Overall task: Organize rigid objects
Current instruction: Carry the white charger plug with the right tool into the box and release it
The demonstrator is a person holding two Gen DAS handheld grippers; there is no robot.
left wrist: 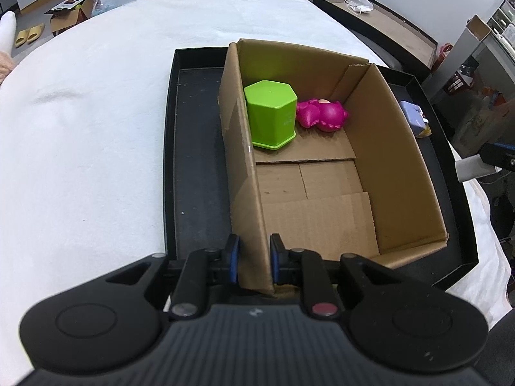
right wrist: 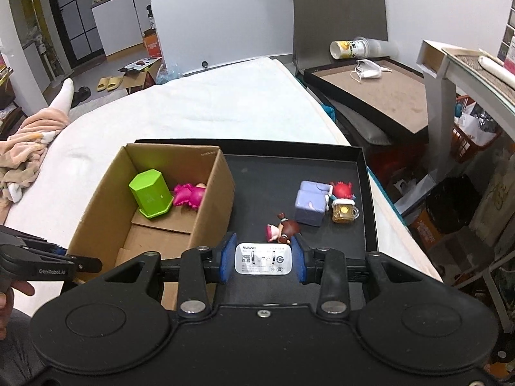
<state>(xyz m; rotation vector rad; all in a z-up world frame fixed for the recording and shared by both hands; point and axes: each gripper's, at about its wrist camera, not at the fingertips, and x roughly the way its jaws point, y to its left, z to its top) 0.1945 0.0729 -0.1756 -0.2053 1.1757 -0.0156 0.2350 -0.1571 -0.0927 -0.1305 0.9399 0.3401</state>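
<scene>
Left gripper (left wrist: 254, 259) fingers clamped on the near wall of the cardboard box (left wrist: 396, 160), steadying it in the black tray (right wrist: 360, 167) on the bed; right gripper (right wrist: 262, 259) fingers pinch a white charger (right wrist: 263, 259) above the tray; I'd carry it left over the rim, lower it into the bare near floor, clear of the green container (right wrist: 150, 197) and pink toy (right wrist: 189, 195), then release; figurines (right wrist: 283, 226) wait in the tray
</scene>
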